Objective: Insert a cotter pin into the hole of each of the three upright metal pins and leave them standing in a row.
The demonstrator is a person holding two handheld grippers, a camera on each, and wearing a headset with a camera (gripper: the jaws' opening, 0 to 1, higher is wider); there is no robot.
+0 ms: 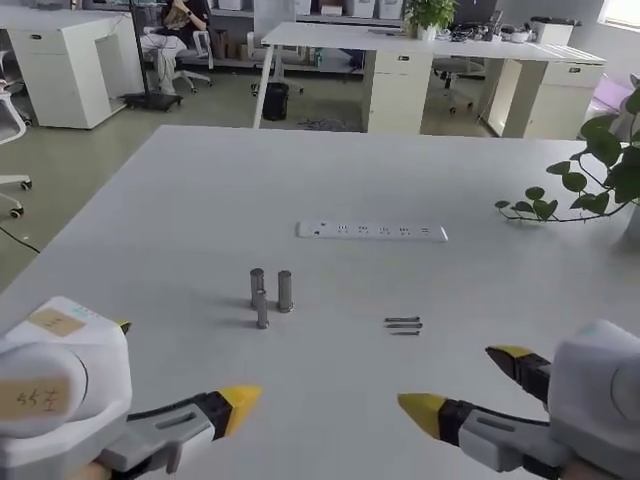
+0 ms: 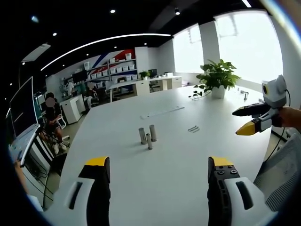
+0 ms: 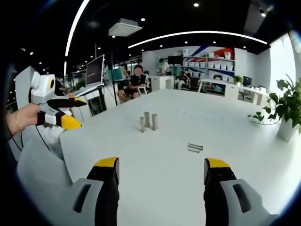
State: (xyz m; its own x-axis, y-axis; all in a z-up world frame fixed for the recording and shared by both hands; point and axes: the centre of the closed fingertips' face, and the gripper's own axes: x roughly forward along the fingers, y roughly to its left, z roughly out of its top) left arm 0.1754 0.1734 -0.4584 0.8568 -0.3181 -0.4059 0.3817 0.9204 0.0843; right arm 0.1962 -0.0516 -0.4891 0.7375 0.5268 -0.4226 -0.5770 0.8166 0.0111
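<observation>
Three short upright metal pins (image 1: 270, 293) stand clustered close together in the middle of the white table (image 1: 200, 200). Three thin cotter pins (image 1: 403, 325) lie flat side by side to their right. My left gripper (image 1: 182, 362) hovers at the near left with its yellow-tipped jaws wide apart and nothing between them. My right gripper (image 1: 460, 380) is at the near right, open and empty too. In the left gripper view the metal pins (image 2: 147, 136) and cotter pins (image 2: 193, 128) lie ahead of the left gripper (image 2: 159, 162). The right gripper view has the metal pins (image 3: 147, 121) and cotter pins (image 3: 194, 148) beyond the right gripper (image 3: 161, 163).
A white power strip (image 1: 372, 232) lies behind the pins. A potted plant (image 1: 600, 170) trails leaves over the table's right edge. Desks, chairs and a seated person (image 1: 180, 30) are far behind the table.
</observation>
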